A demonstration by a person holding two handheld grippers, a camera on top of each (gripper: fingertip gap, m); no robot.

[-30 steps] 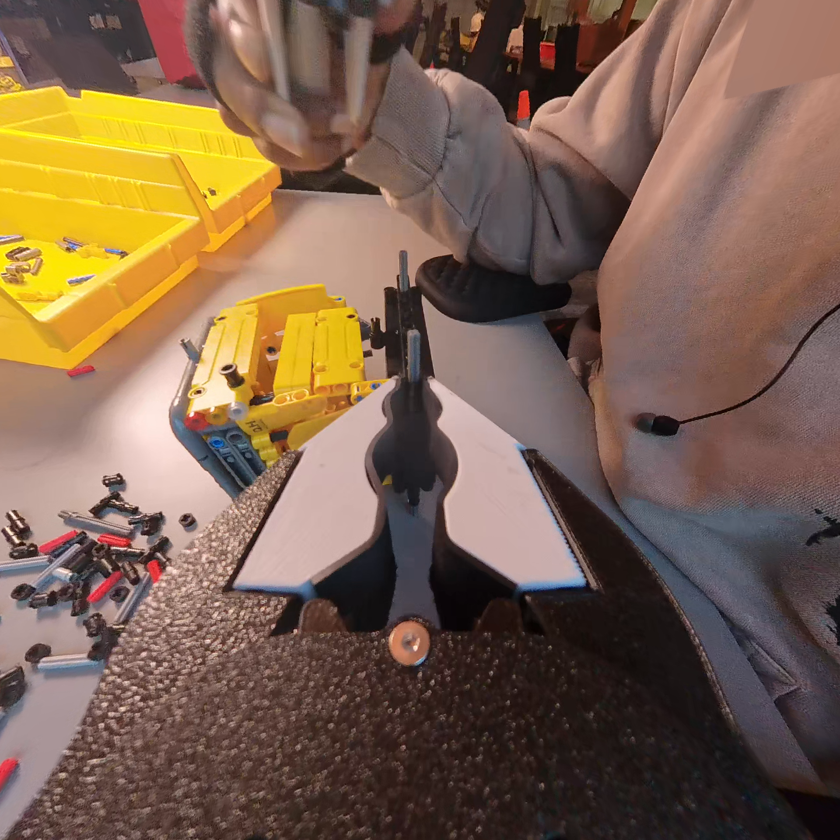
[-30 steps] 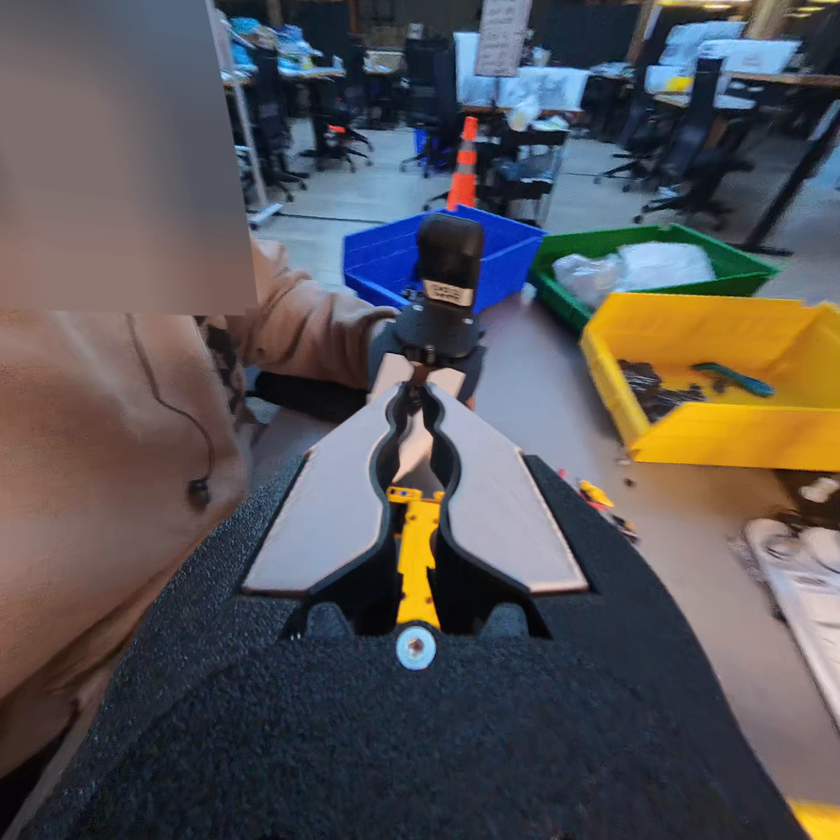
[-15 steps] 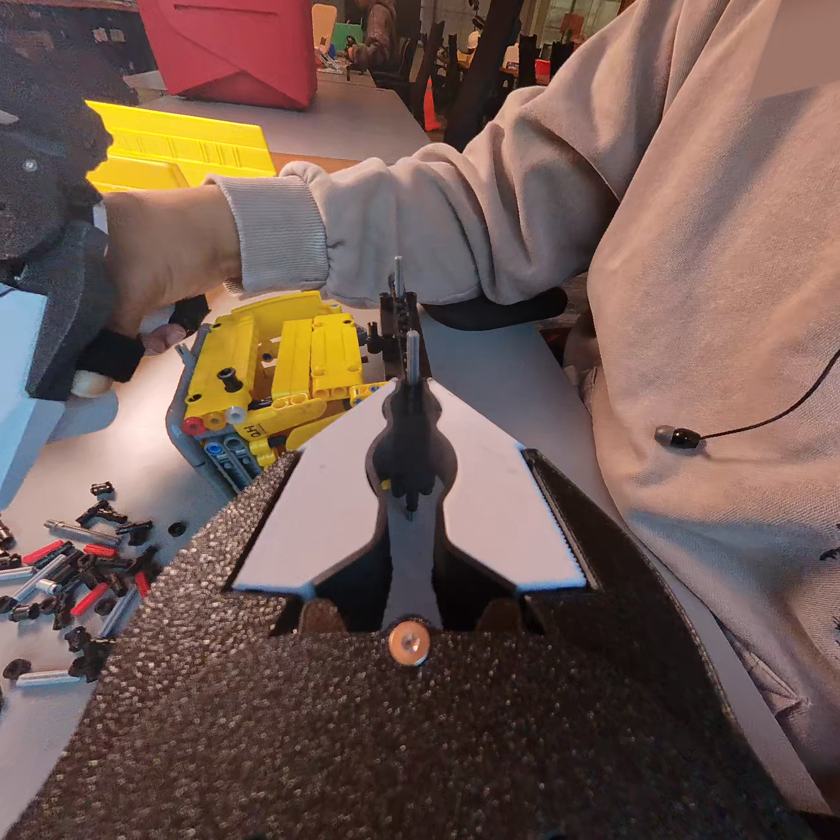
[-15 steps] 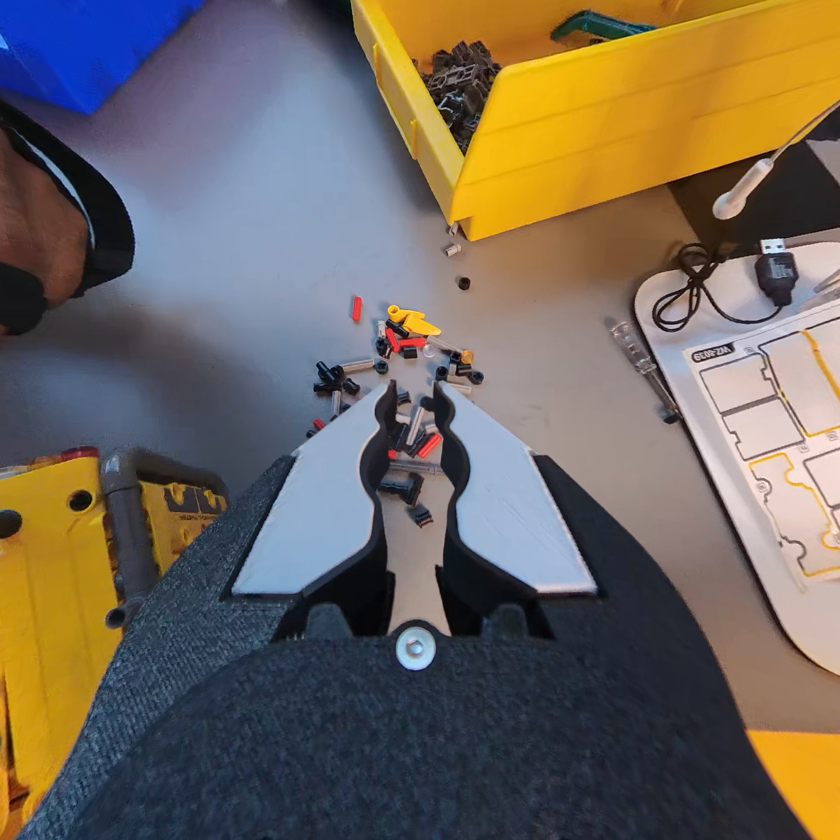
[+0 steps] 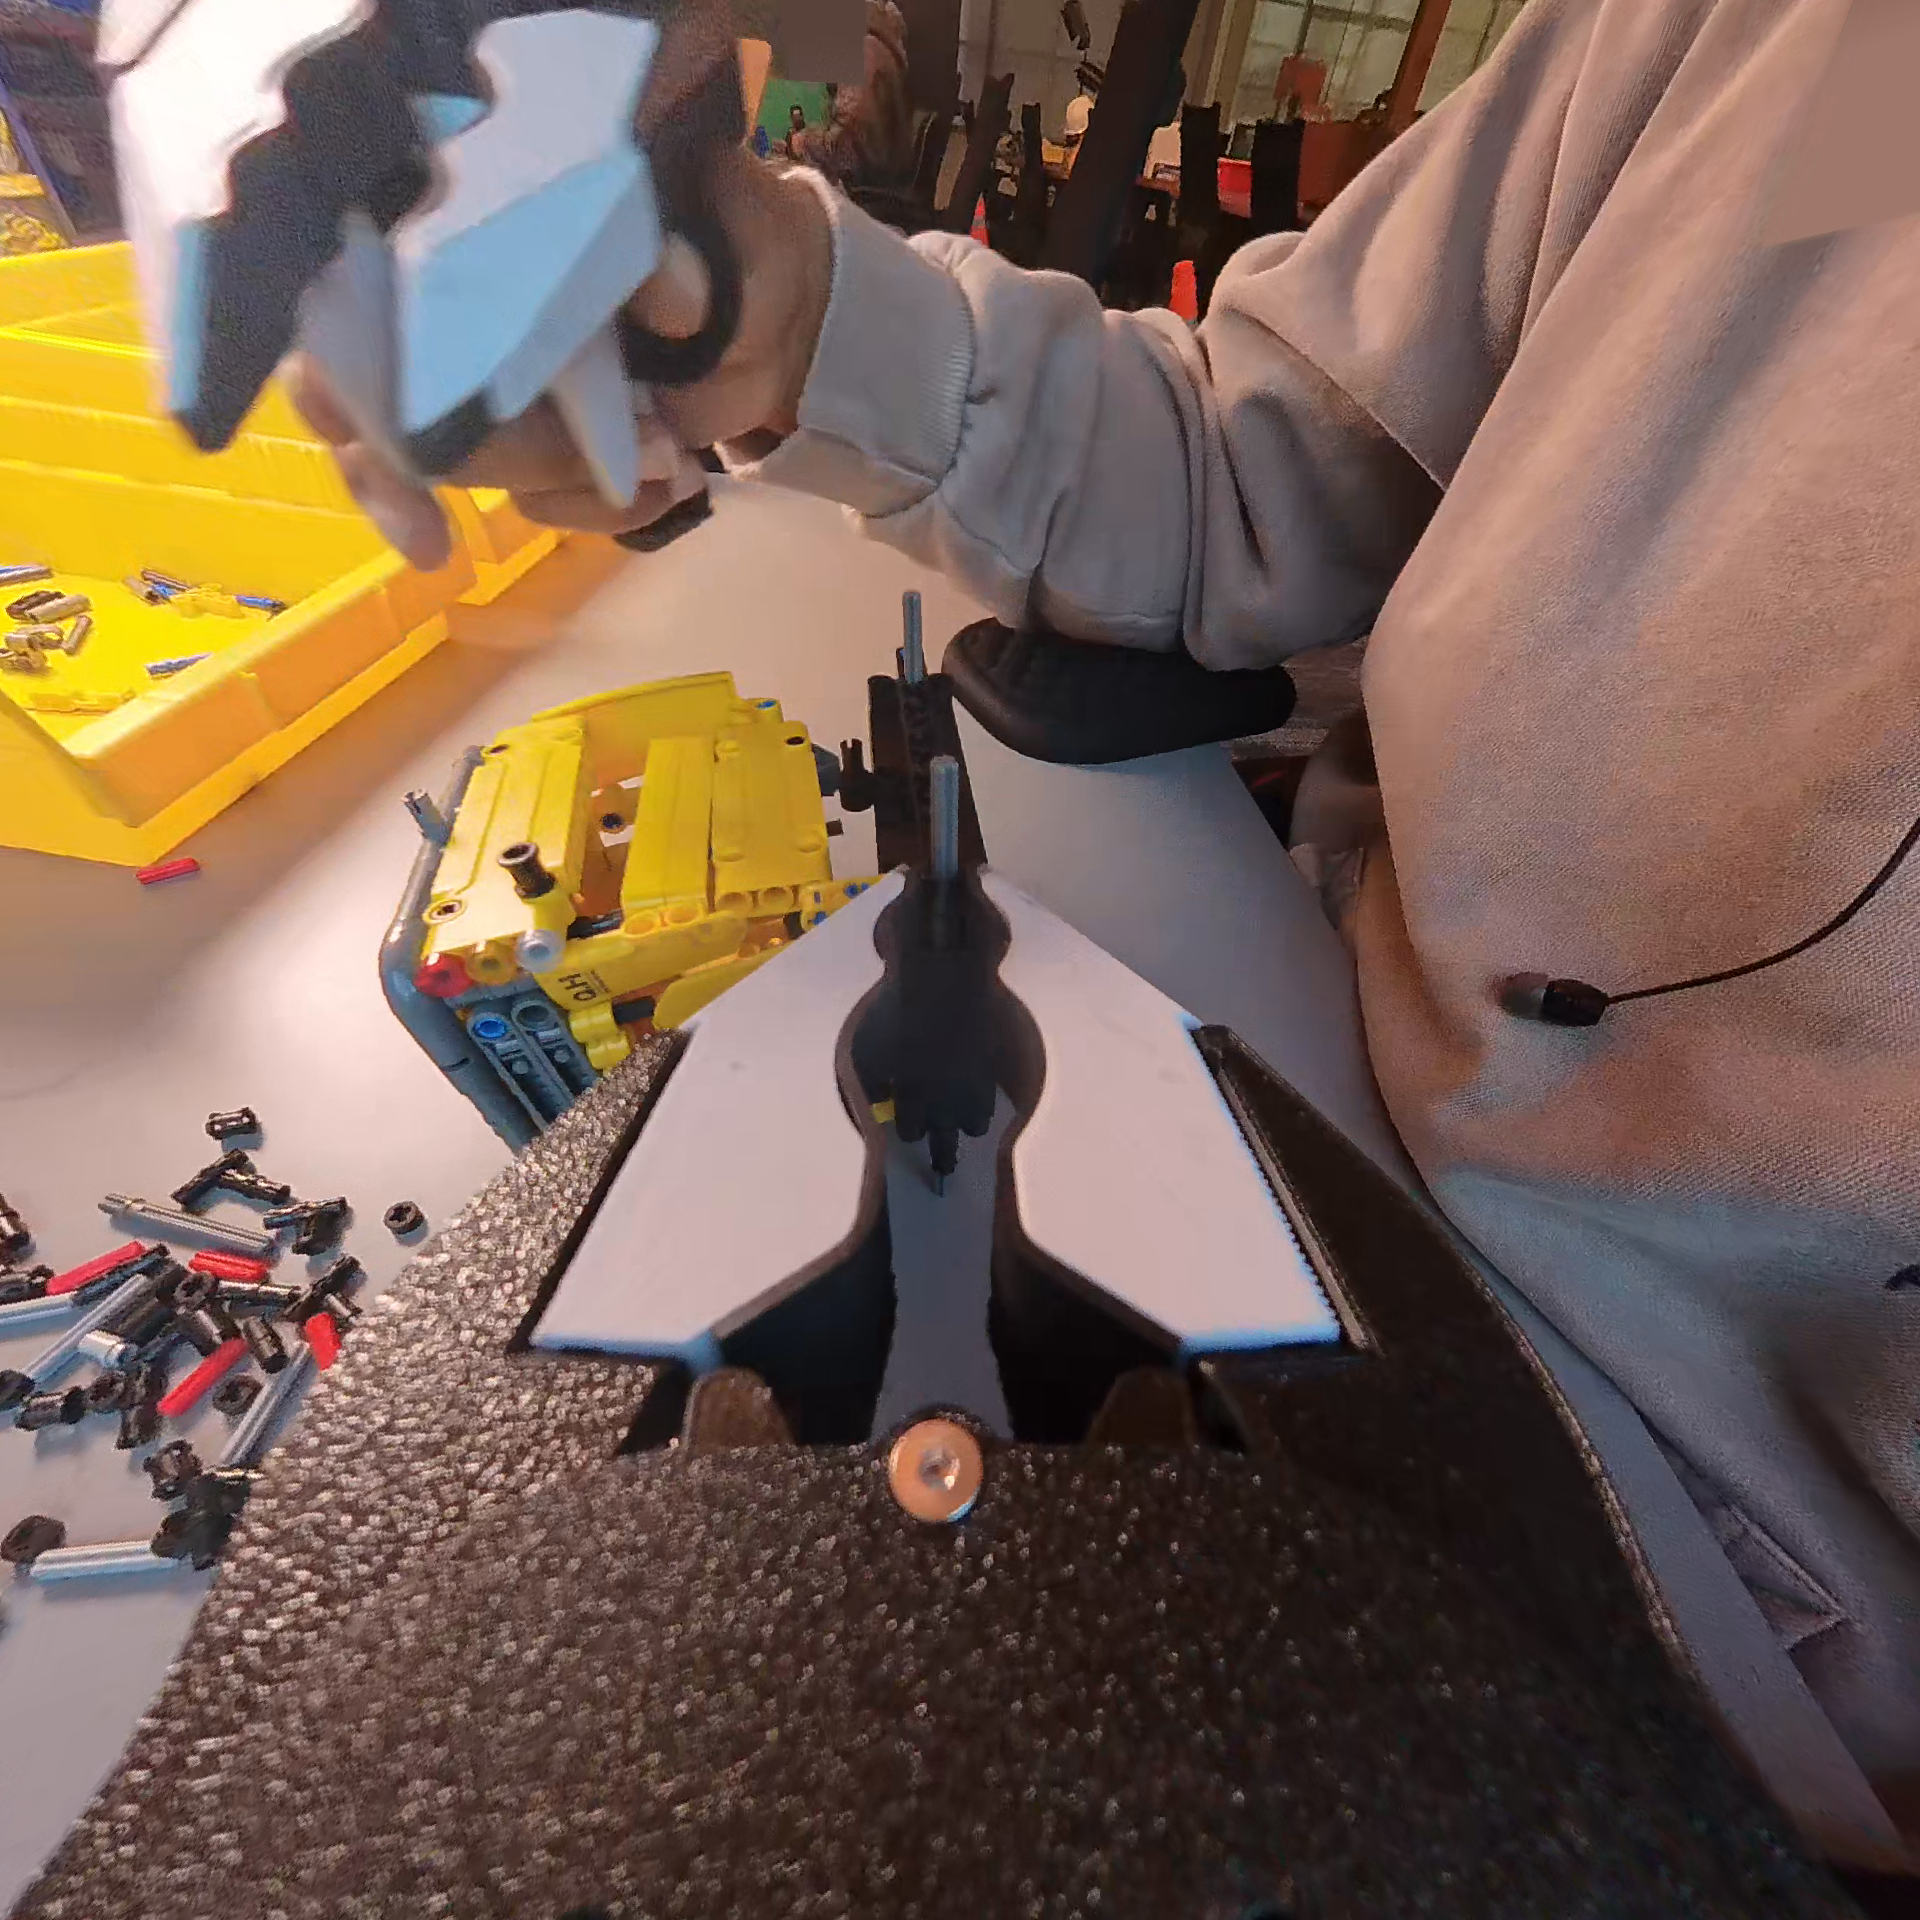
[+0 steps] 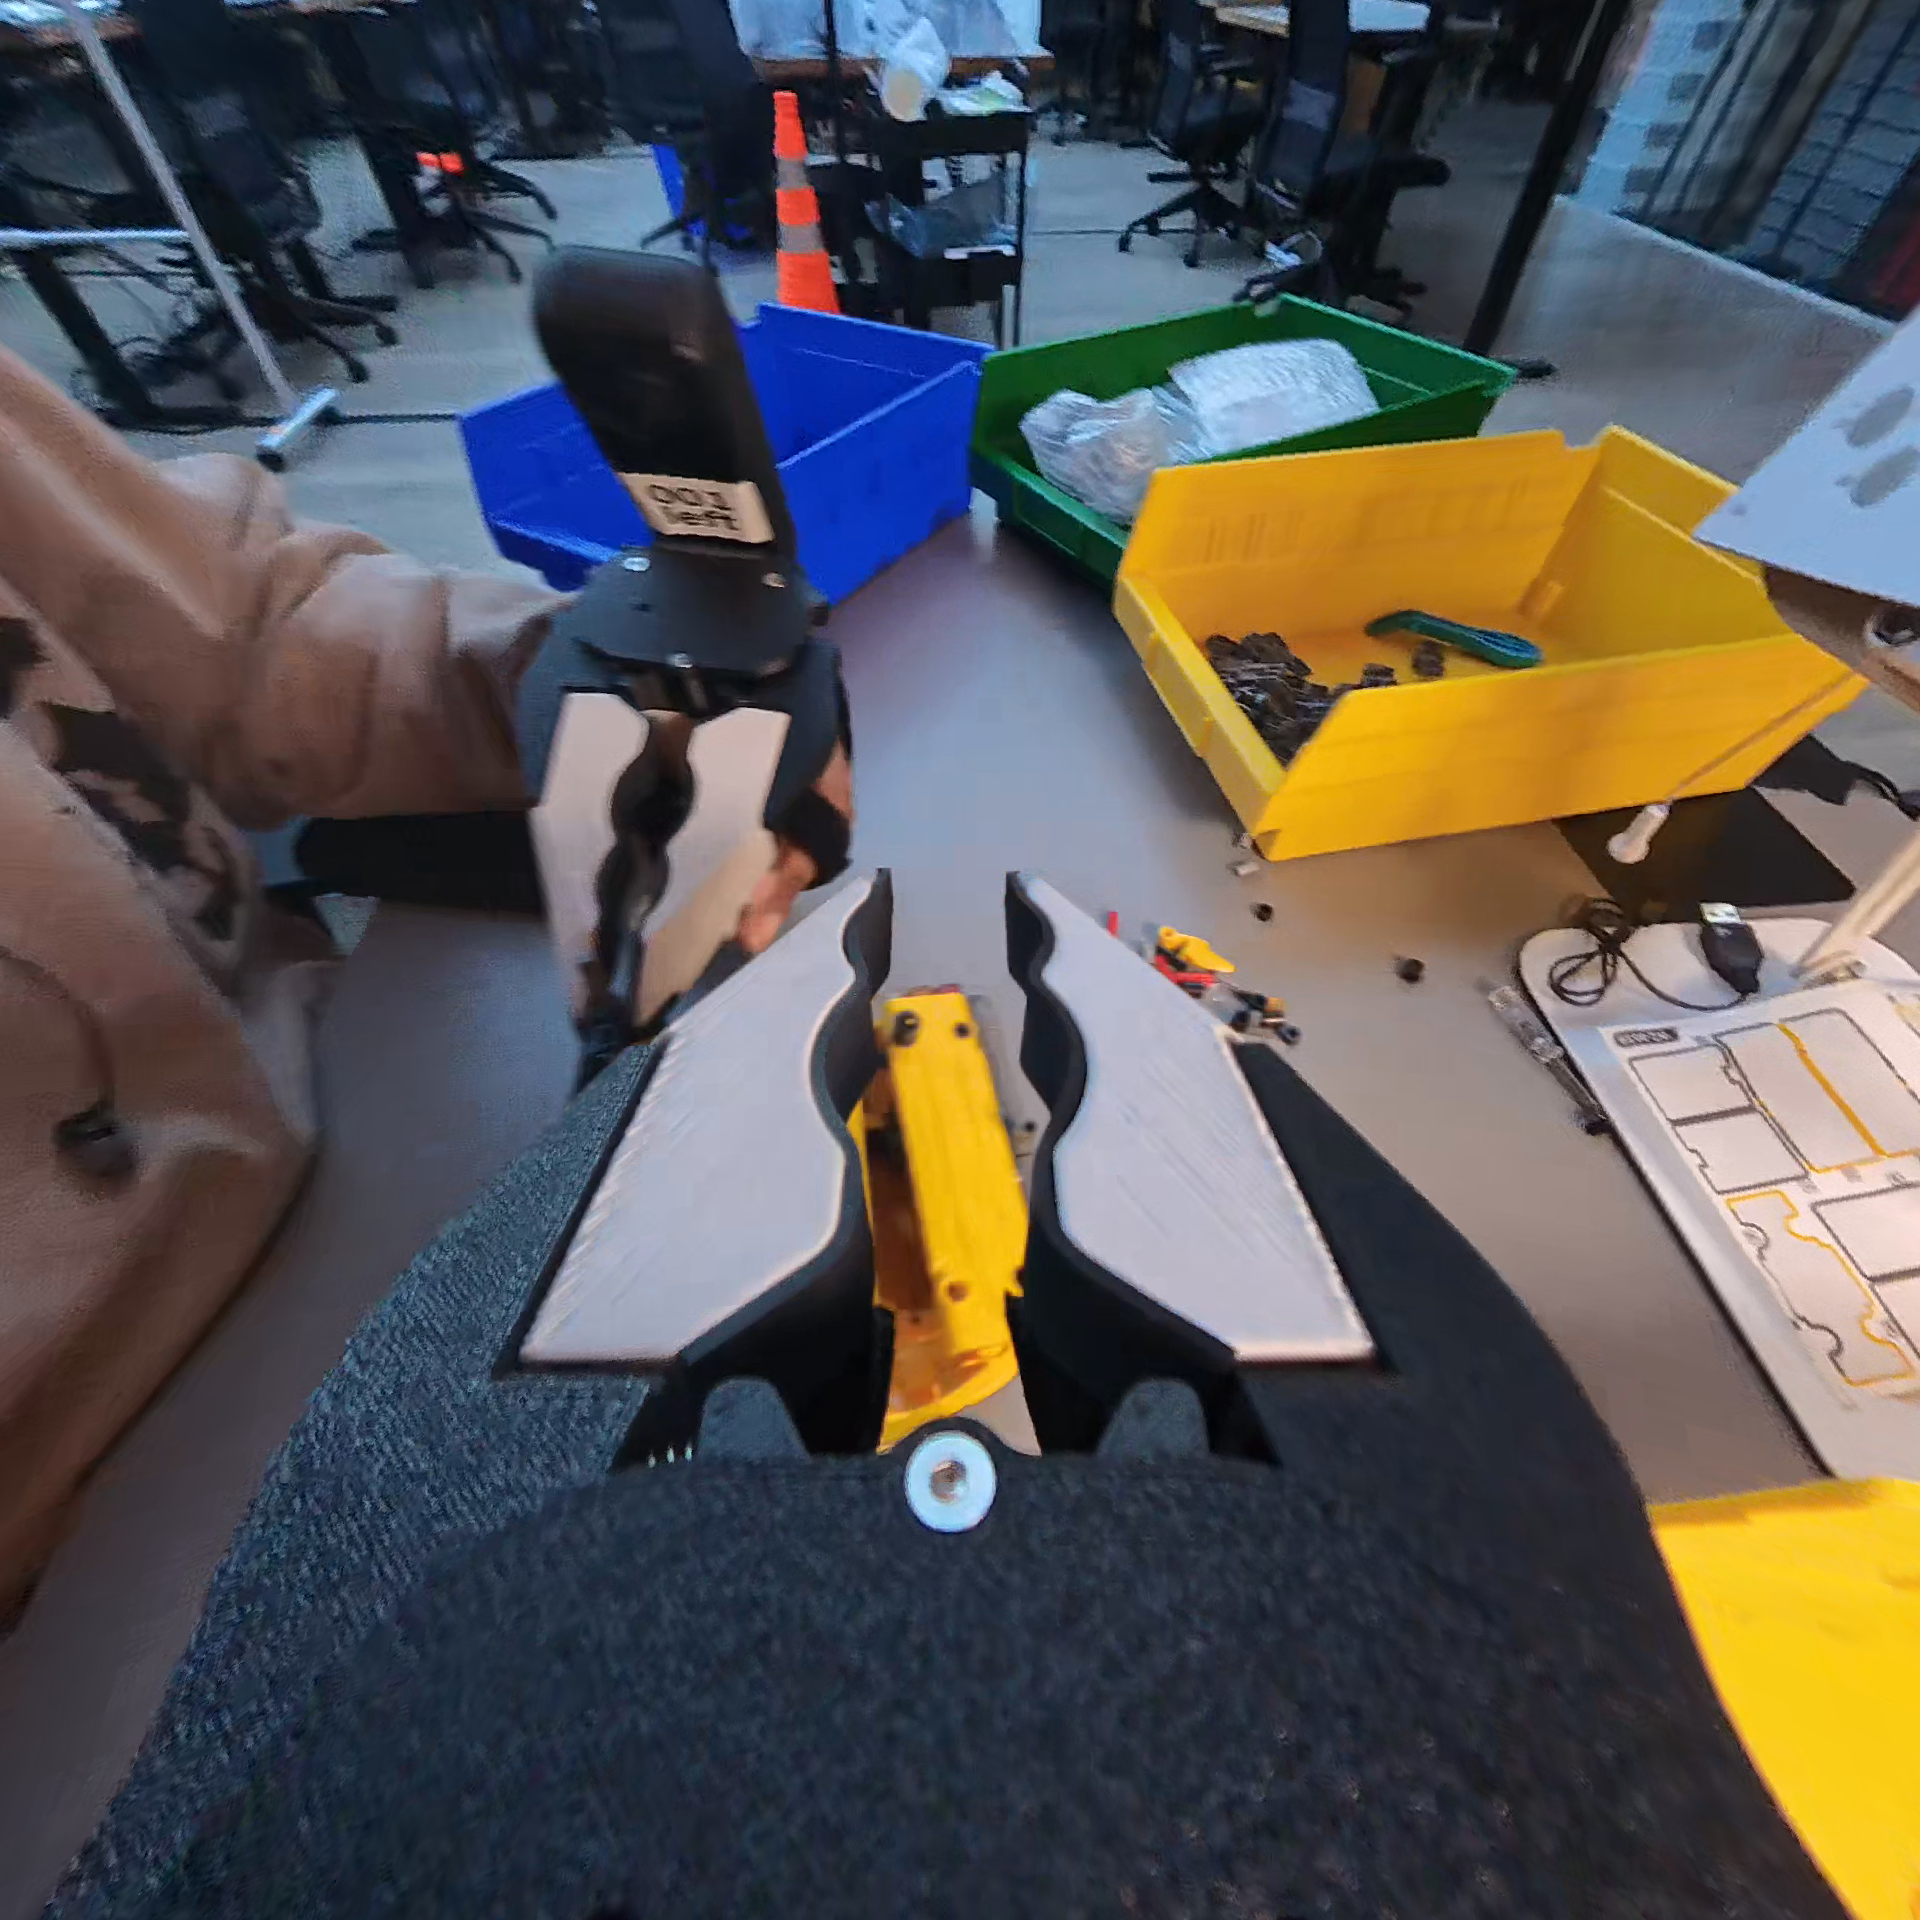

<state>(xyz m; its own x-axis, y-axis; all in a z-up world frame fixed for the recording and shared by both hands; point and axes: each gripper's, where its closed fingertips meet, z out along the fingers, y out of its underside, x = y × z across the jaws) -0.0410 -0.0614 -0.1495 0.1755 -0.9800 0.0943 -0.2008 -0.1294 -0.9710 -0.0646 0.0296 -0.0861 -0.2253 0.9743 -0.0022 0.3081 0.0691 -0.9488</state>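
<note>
Two grippers are over the grey table point(image 5: 1101, 831). The left gripper point(image 5: 940, 904) has its jaws pressed closed on a black piece with a grey rod point(image 5: 943, 821) sticking up, at the right edge of the yellow brick model point(image 5: 644, 831). The right gripper point(image 6: 948, 904) is raised with its jaws parted and nothing between them, the model point(image 6: 940, 1143) showing below the gap. Small loose pins point(image 5: 177, 1309) lie scattered to the left, yellow bins point(image 5: 208, 665) beyond.
</note>
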